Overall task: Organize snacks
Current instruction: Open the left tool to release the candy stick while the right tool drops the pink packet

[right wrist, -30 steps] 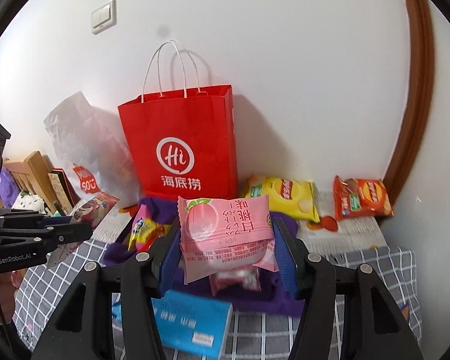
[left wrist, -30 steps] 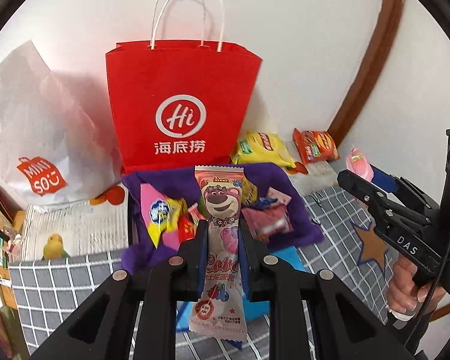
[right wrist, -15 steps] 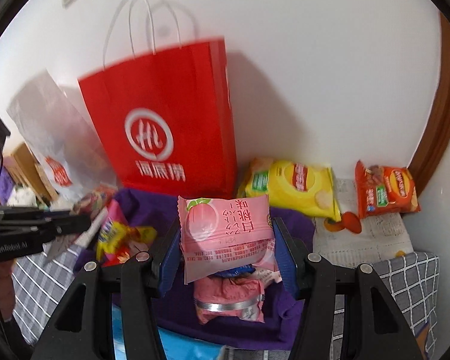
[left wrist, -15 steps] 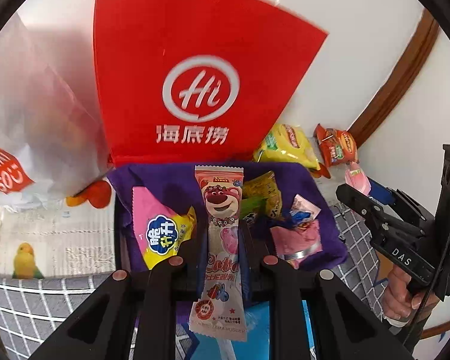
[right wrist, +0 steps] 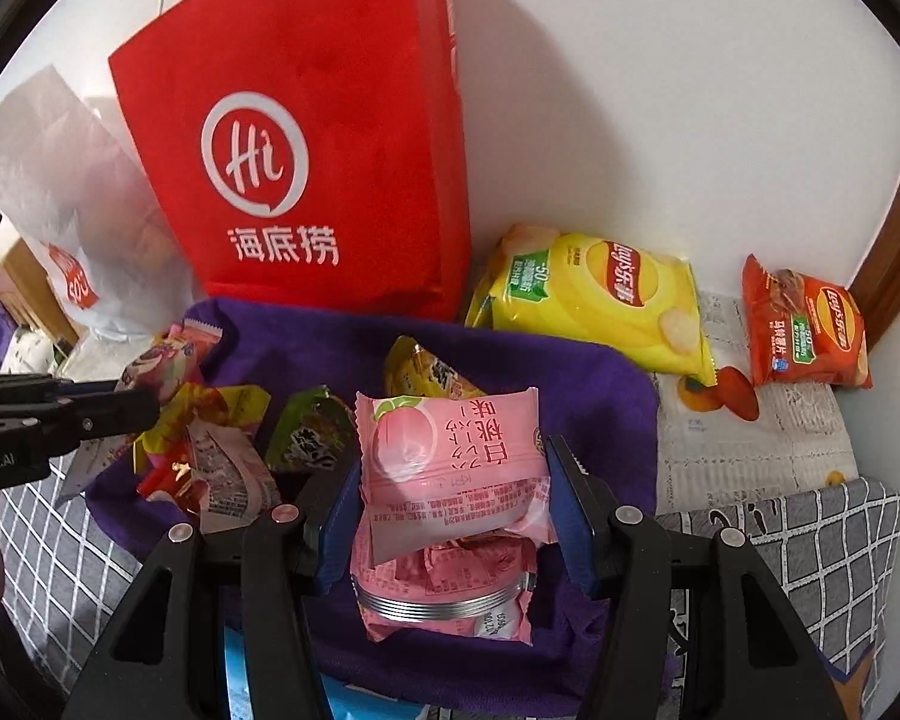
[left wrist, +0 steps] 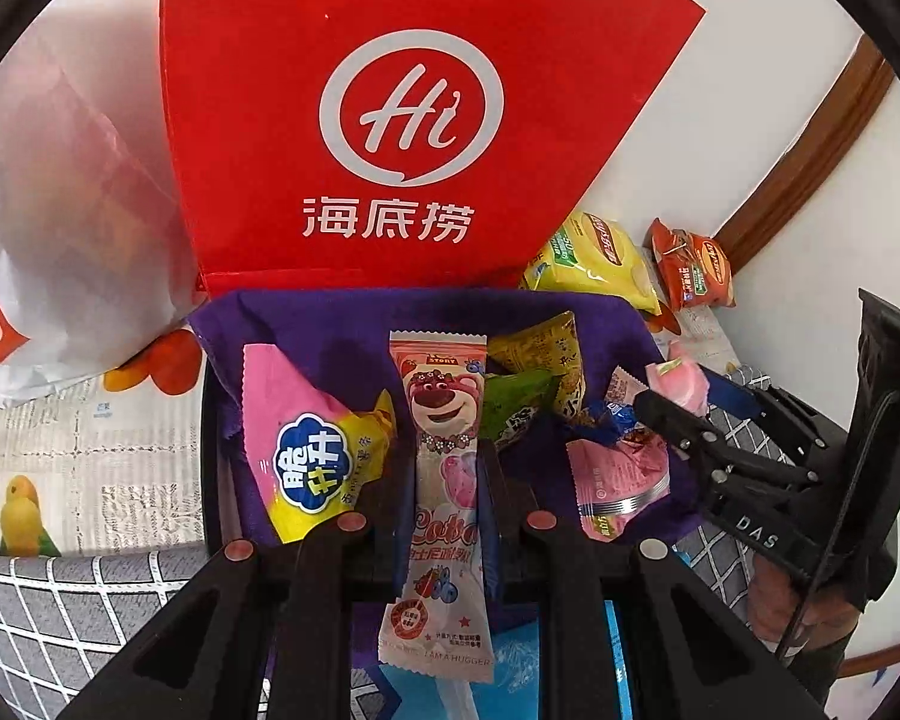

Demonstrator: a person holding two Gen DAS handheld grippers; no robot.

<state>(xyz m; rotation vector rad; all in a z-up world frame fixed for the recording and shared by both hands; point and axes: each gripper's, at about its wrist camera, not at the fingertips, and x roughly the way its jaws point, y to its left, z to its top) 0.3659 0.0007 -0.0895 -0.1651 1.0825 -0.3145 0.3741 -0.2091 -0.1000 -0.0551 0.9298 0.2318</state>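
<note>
My left gripper is shut on a long pink bear lollipop packet, held over a black tray lined with purple cloth. In the tray lie a pink-and-yellow snack bag, green and yellow packets and a pink packet. My right gripper is shut on a pink peach snack packet, above another pink packet on the purple cloth. Each gripper shows in the other's view, the right gripper with pink wrapper at its tip and the left gripper at the tray's left.
A red paper bag stands against the wall behind the tray, a white plastic bag to its left. Yellow chips and orange chips lie on newspaper at the right. Grey checked cloth covers the near surface.
Both grippers have come down and forward over the tray; the red bag and the snacks now look larger and nearer. Each still grips its own packet.
</note>
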